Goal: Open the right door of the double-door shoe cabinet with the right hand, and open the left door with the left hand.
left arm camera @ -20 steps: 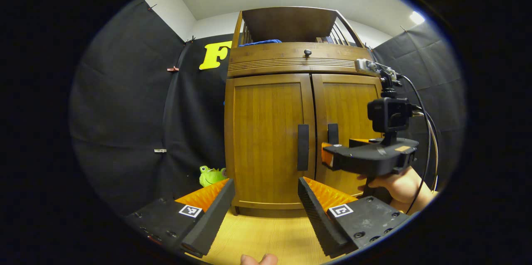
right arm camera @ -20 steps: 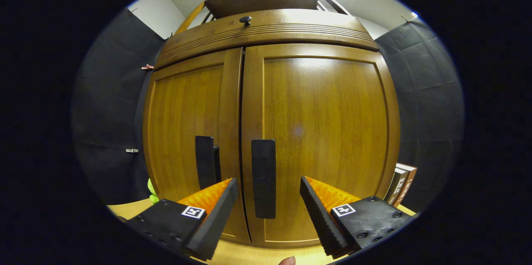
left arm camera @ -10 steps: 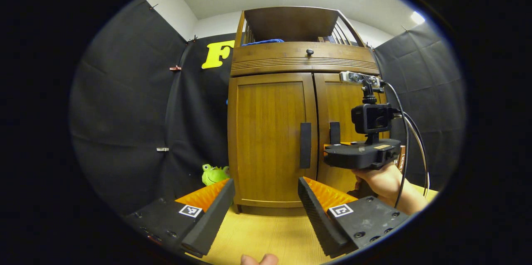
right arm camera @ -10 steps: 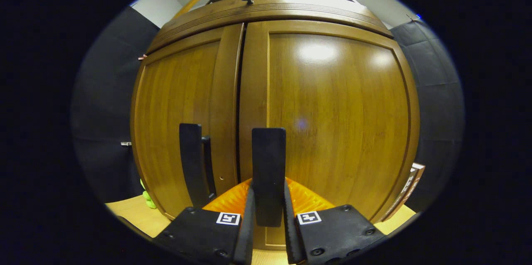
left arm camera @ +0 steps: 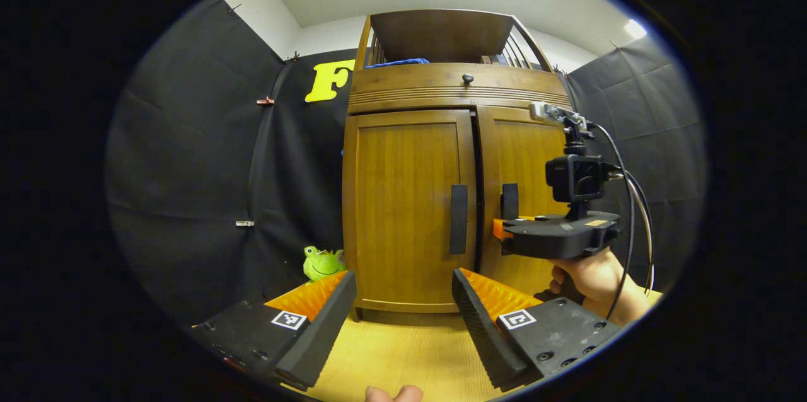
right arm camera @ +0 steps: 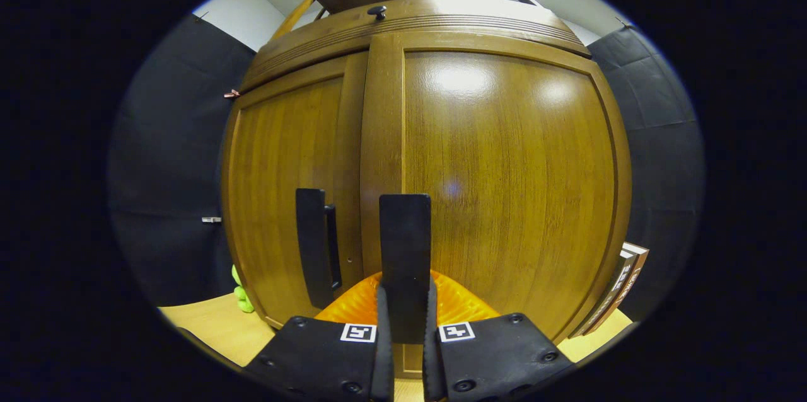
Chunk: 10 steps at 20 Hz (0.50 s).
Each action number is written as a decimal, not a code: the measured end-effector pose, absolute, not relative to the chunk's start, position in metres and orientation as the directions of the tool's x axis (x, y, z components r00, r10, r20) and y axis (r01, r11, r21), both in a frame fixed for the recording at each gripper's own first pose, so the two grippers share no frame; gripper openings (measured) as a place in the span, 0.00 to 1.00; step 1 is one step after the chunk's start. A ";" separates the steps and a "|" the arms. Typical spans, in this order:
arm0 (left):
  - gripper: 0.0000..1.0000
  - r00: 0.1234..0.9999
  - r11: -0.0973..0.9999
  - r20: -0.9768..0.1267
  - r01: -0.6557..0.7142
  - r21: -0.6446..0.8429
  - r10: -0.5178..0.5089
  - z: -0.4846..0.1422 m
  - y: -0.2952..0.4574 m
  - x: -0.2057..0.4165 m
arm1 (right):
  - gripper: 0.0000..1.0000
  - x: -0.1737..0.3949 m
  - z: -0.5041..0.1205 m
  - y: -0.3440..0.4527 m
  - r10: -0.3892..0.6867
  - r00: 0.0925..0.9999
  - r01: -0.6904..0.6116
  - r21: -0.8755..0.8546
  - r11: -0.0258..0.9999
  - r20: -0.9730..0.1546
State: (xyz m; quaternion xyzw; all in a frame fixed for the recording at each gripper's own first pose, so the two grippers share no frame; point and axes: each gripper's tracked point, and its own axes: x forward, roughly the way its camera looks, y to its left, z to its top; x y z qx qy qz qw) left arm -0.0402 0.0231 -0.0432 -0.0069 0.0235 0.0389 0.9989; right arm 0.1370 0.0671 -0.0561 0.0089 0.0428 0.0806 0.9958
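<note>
Cabinet: a brown wooden double-door shoe cabinet (left arm camera: 410, 200) is seen standing on a pale wooden floor (left arm camera: 403, 351), straight ahead of both grippers.
Right door: the right door (right arm camera: 504, 188) is seen swung slightly outward, so that its inner edge stands proud of the left door and a dark gap is seen between the two in the left gripper view.
Right door handle: a dark upright bar, the right door handle (right arm camera: 405, 257), is held between the fingers directly in front of the camera in the right gripper view.
Right gripper: the right gripper (right arm camera: 407, 326) is clenched on the right door handle, with both fingers pressed against its sides; in the left gripper view it is seen held by a hand (left arm camera: 592, 276) ahead and to the right.
Left door: the left door (left arm camera: 406, 206) is seen lying flat and closed, ahead of the left gripper.
Left door handle: the left door handle (left arm camera: 458, 219) is seen well ahead of the left gripper, untouched.
Left gripper: the left gripper (left arm camera: 403, 307) is held back from the cabinet, its fingers spread wide with nothing between them.
Toy: a green soft toy (left arm camera: 321, 263) is seen on the floor beside the cabinet, ahead and to the left of the left gripper.
</note>
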 end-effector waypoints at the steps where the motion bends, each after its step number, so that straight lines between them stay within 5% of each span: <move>1: 0.94 0.996 0.997 -0.044 -0.079 -0.013 0.079 -0.043 0.023 -0.040 | 0.22 0.128 -0.055 0.065 0.176 0.981 -0.174 0.031 0.984 -0.082; 10: 0.94 0.995 0.995 -0.028 -0.096 -0.040 0.095 -0.035 0.014 -0.036 | 0.21 0.053 -0.038 0.036 0.271 0.960 -0.266 0.074 0.961 -0.066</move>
